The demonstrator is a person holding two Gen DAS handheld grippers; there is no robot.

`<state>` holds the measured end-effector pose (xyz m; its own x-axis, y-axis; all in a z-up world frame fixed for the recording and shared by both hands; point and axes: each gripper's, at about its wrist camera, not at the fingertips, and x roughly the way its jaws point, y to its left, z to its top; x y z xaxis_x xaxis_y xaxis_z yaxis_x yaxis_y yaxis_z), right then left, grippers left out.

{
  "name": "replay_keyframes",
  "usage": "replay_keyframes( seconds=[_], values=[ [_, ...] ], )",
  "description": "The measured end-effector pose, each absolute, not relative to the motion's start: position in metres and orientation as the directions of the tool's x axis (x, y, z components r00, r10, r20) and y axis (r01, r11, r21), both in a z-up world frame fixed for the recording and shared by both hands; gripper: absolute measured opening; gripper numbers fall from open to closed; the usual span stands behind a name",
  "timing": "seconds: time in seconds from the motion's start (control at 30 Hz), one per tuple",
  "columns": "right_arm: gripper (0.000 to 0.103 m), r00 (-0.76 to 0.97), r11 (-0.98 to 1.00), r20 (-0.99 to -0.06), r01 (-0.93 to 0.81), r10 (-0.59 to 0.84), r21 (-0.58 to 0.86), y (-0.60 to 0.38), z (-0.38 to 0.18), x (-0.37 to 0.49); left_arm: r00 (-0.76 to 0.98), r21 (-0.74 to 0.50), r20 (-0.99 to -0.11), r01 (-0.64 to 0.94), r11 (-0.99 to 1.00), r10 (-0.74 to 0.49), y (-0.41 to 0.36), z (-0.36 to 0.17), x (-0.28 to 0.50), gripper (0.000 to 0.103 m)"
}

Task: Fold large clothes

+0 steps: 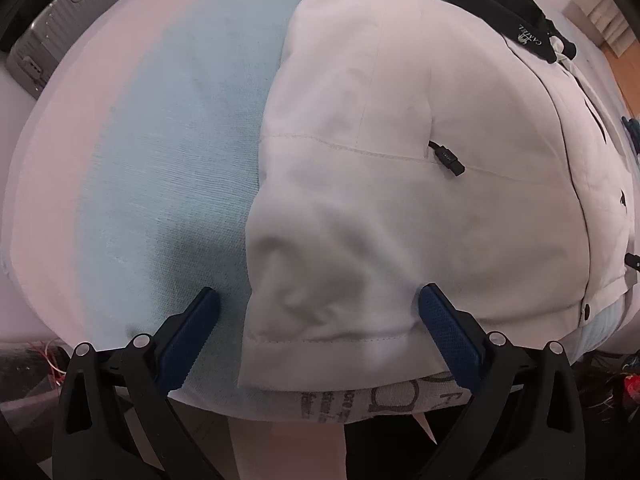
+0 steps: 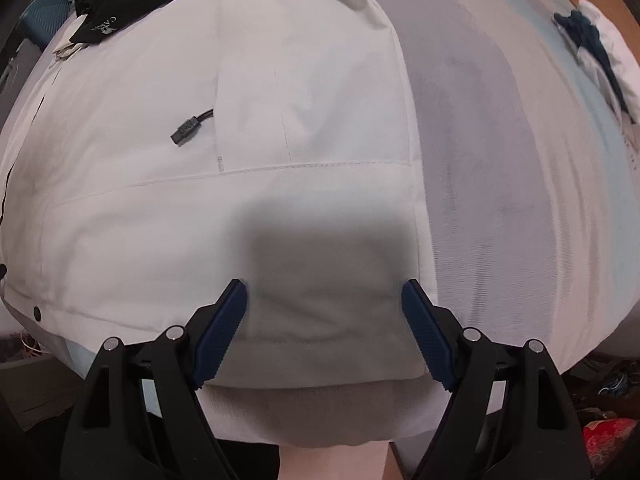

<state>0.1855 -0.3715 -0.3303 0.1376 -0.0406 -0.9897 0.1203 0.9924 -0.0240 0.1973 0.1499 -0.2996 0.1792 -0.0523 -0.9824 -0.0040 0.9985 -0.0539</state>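
Left wrist view alone showed a grey ribbed suitcase; right wrist view alone showed a crumpled white-and-navy garment. Both the left gripper and right gripper were spread, empty, over the white zippered jacket flat on the pale blue bed.

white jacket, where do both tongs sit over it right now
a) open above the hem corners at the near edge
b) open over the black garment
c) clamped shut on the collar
a: the left tongs and right tongs stand open over the white jacket at its near hem corners, gripping nothing.
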Motion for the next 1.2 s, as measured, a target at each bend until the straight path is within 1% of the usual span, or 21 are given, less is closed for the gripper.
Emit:
replay_keyframes(
  seconds=[0.17, 0.3, 0.37, 0.4, 0.5, 0.57, 0.7, 0.83, 0.93, 0.97, 1.0, 1.03, 1.13, 1.2],
  values=[
    [0.076, 0.148, 0.990, -0.989, 0.143, -0.030, -0.008, -0.368, -0.332, 0.183, 0.181, -0.058, -0.982, 0.003, 0.998, -0.058, 0.155, -0.299, 0.195, 0.098],
    [0.067, 0.152, 0.987, -0.988, 0.163, -0.025, 0.000, -0.349, -0.333, 0.189, 0.177, -0.059, -0.982, 0.011, 0.998, -0.060, 0.152, -0.301, 0.196, 0.096],
    [0.064, 0.148, 0.986, -0.989, 0.167, -0.017, 0.008, -0.343, -0.331, 0.189, 0.163, -0.078, -0.984, 0.004, 0.997, -0.078, 0.155, -0.298, 0.197, 0.096],
    [0.063, 0.146, 0.986, -0.989, 0.165, -0.011, 0.013, -0.332, -0.330, 0.190, 0.160, -0.080, -0.984, 0.005, 0.997, -0.080, 0.156, -0.298, 0.197, 0.093],
    [0.063, 0.140, 0.988, -0.990, 0.156, -0.001, 0.021, -0.322, -0.327, 0.187, 0.148, -0.086, -0.985, 0.016, 0.996, -0.088, 0.154, -0.295, 0.196, 0.091],
    [0.063, 0.135, 0.988, -0.991, 0.152, 0.016, 0.037, -0.315, -0.324, 0.182, 0.150, -0.090, -0.984, 0.016, 0.996, -0.092, 0.152, -0.295, 0.194, 0.090],
    [0.063, 0.124, 0.992, -0.992, 0.116, 0.032, 0.046, -0.308, -0.322, 0.177, 0.144, -0.086, -0.986, 0.016, 0.996, -0.088, 0.153, -0.295, 0.190, 0.092],
    [0.063, 0.116, 0.993, -0.993, 0.106, 0.033, 0.045, -0.306, -0.323, 0.173, 0.152, -0.112, -0.982, 0.005, 0.994, -0.111, 0.159, -0.298, 0.190, 0.094],
    [0.063, 0.119, 0.992, -0.993, 0.118, 0.018, 0.032, -0.302, -0.325, 0.179, 0.144, -0.112, -0.983, 0.014, 0.994, -0.113, 0.160, -0.298, 0.190, 0.095],
    [0.061, 0.124, 0.992, -0.992, 0.123, 0.008, 0.024, -0.301, -0.324, 0.182, 0.143, -0.116, -0.983, 0.014, 0.993, -0.116, 0.162, -0.298, 0.189, 0.095],
    [0.061, 0.132, 0.992, -0.991, 0.126, -0.024, -0.007, -0.299, -0.322, 0.182, 0.142, -0.125, -0.982, 0.013, 0.992, -0.125, 0.162, -0.297, 0.188, 0.095],
    [0.061, 0.138, 0.991, -0.989, 0.128, -0.053, -0.035, -0.298, -0.320, 0.182, 0.145, -0.136, -0.980, 0.010, 0.991, -0.136, 0.164, -0.295, 0.186, 0.095],
    [0.065, 0.132, 0.987, -0.991, 0.158, -0.029, -0.008, -0.307, -0.321, 0.176, 0.150, -0.158, -0.976, 0.011, 0.987, -0.158, 0.169, -0.296, 0.180, 0.094],
    [0.066, 0.135, 0.989, -0.990, 0.150, -0.025, -0.005, -0.306, -0.321, 0.175, 0.156, -0.151, -0.976, 0.013, 0.988, -0.152, 0.171, -0.294, 0.177, 0.094]
  ],
)
